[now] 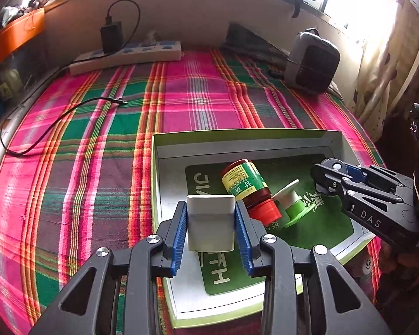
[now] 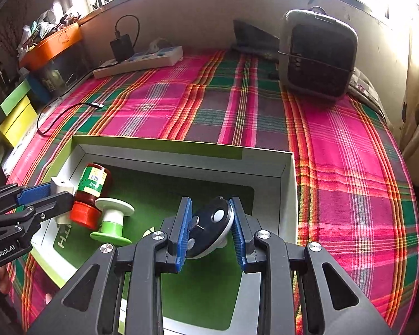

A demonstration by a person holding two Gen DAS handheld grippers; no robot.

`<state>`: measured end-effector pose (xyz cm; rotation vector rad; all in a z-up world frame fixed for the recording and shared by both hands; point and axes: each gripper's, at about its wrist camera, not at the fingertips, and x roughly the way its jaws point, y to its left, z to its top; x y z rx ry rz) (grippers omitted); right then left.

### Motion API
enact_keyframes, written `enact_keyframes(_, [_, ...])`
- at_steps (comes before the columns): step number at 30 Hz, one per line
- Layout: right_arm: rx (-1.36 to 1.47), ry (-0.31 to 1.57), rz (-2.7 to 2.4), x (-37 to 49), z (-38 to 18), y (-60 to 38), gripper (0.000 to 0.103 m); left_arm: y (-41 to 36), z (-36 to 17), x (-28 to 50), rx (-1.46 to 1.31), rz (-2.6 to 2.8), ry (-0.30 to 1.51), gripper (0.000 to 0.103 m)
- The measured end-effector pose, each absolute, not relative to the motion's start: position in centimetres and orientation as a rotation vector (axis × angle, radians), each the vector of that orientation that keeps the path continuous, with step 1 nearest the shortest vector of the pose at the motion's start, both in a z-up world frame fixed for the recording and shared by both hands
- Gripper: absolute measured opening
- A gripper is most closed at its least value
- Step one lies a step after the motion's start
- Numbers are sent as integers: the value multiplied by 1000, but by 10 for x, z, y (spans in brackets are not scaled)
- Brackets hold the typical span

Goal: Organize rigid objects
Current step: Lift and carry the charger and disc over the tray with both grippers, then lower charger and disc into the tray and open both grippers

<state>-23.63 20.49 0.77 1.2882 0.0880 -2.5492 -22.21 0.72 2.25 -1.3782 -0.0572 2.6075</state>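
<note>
The box [image 1: 164,150], shallow, white-walled and green-lined, is set on a table covered by a plaid cloth [image 1: 97,128]. Inside it, a red-capped bottle [image 1: 247,187] is laid on its side, touching a green-and-white spool [image 1: 292,205] just beside it. A white rectangular block [image 1: 211,224] is pinched between the blue pads of the left hand-held gripper [image 1: 211,233] above the box's left part. A round black-and-white disc [image 2: 212,227] is clamped by the right hand-held gripper [image 2: 211,233] over the green lining. A power strip [image 1: 125,55] and a grey heater [image 1: 311,61] are seen at the far edge.
</note>
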Motion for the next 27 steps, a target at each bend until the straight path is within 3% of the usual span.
enact_keyframes(19, [1272, 95, -2567, -238, 7, 203, 29, 7, 23, -227, -1381, 2614, -41, 33])
enact_keyframes(27, [1256, 121, -2561, -235, 6, 199, 42, 7, 22, -228, -1384, 2610, -49, 34])
